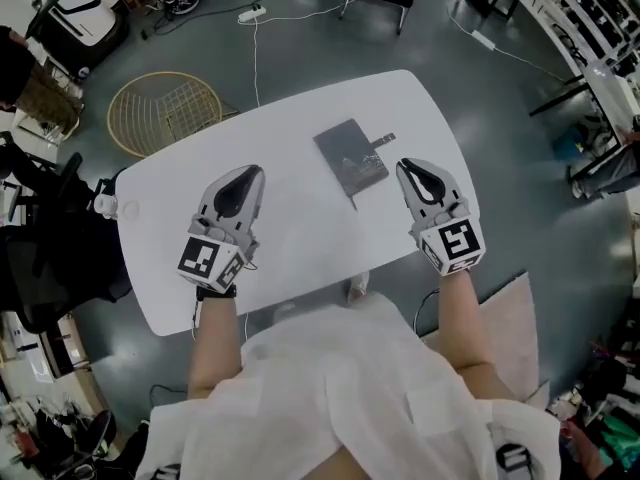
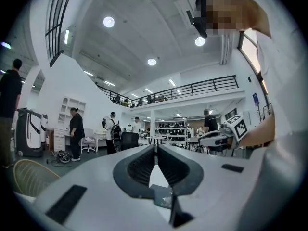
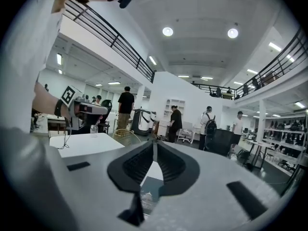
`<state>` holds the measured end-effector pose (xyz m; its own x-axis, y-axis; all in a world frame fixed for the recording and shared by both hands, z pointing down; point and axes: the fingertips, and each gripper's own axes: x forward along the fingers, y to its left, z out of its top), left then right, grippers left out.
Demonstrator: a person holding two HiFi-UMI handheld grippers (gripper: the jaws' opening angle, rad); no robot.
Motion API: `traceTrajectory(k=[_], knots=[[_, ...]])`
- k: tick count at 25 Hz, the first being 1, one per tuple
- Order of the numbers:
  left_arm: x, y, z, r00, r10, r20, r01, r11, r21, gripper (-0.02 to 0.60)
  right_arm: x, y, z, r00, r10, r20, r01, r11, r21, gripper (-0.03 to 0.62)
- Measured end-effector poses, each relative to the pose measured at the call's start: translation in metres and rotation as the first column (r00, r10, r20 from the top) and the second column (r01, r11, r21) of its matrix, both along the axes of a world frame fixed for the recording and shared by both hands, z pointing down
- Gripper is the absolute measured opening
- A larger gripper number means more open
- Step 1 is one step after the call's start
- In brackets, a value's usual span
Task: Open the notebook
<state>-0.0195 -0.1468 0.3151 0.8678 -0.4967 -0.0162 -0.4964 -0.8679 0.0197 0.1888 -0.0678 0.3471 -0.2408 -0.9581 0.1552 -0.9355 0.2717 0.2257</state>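
A dark grey notebook lies closed on the white table, a little beyond the middle, with a small dark tab sticking out at its far right corner. My left gripper hovers left of the notebook and apart from it, pointing level, its jaws together and empty. My right gripper sits just right of the notebook's near corner, tips also together with nothing between them. In the left gripper view the left gripper's tips meet. In the right gripper view the right gripper's tips meet, and a dark patch of notebook shows below them.
A gold wire basket stands on the floor beyond the table's left end. A power strip with its cable lies farther back. Black chairs crowd the left side. Several people stand in the hall.
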Motion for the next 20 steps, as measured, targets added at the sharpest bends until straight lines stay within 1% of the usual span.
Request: traceTrajectory(k=[6,9,12,15,17,20], knots=[[0.03,-0.024,0.013,0.995,-0.098,0.022,0.098,0.995,-0.015,0.018,0.028,-0.044,0.026,0.995,-0.094,0.029,0.095,0.994,-0.045,0.038],[0.04,-0.034,0.023,0.987,-0.157,0.018,0.158,0.987,-0.032,0.018,0.034,-0.061,0.051,0.988,-0.146,0.044,0.149,0.985,-0.092,0.053],[0.05,-0.04,0.039,0.976,-0.218,0.025,0.219,0.974,-0.056,0.018,0.04,-0.076,0.079,0.98,-0.186,0.069,0.195,0.97,-0.146,0.061],[0.055,-0.044,0.059,0.964,-0.263,0.039,0.266,0.96,-0.087,0.018,0.046,-0.09,0.112,0.975,-0.198,0.101,0.216,0.955,-0.205,0.074],[0.057,-0.049,0.073,0.959,-0.28,0.045,0.283,0.953,-0.108,0.018,0.049,-0.099,0.133,0.975,-0.191,0.115,0.214,0.947,-0.241,0.087],[0.062,-0.053,0.09,0.952,-0.302,0.053,0.307,0.942,-0.133,0.018,0.056,-0.107,0.164,0.976,-0.174,0.129,0.206,0.933,-0.296,0.091]])
